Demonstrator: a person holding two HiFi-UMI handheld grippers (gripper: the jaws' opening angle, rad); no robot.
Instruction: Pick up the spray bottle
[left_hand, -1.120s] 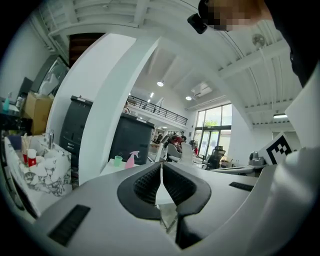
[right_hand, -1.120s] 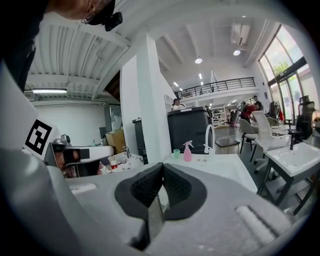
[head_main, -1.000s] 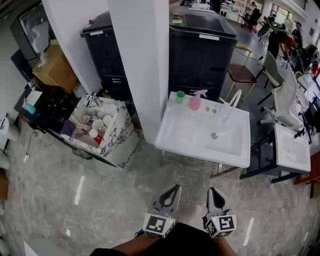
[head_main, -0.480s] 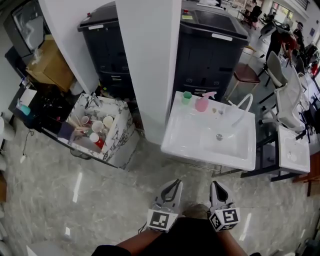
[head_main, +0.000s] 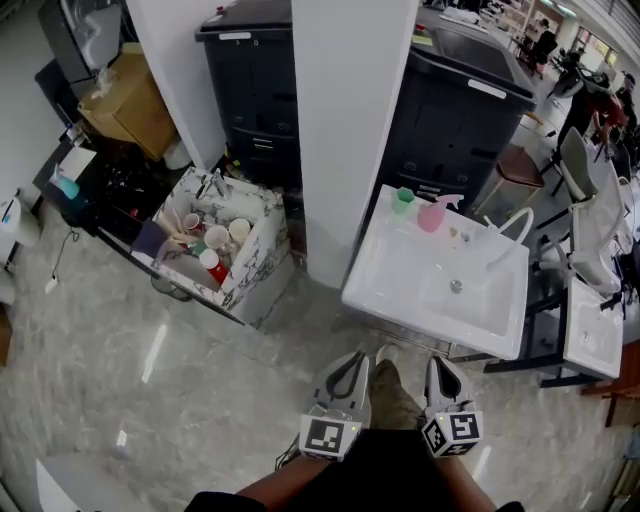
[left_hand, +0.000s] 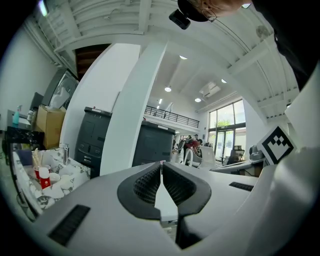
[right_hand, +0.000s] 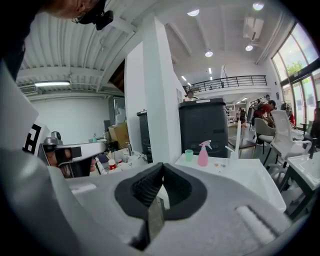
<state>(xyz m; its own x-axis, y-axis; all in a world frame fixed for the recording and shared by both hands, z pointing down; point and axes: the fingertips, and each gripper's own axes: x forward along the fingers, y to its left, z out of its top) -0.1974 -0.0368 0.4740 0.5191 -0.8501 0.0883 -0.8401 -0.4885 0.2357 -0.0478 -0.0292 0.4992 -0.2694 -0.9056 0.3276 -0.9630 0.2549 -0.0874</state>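
Note:
The pink spray bottle (head_main: 433, 213) stands upright on the back rim of a white sink (head_main: 395, 285), next to a small green cup (head_main: 403, 199). Both grippers hang low in the head view, well short of the sink's front edge. My left gripper (head_main: 350, 359) is shut with nothing in it, and so is my right gripper (head_main: 440, 362). The right gripper view shows the spray bottle (right_hand: 203, 154) and green cup (right_hand: 188, 155) far beyond the closed right gripper (right_hand: 161, 168). In the left gripper view the left gripper (left_hand: 162, 165) is shut; I cannot make the bottle out there.
A white pillar (head_main: 350, 130) rises just left of the sink, with black bins (head_main: 470, 120) behind. A marbled box of cups (head_main: 258, 262) sits on the floor at the left. The faucet (head_main: 510, 232) arches over the basin. A second sink (head_main: 590, 335) and chairs stand at the right.
The view and both grippers have come closer to the sink; pillar, sink and bottle now sit larger and further right. Both grippers have stayed shut.

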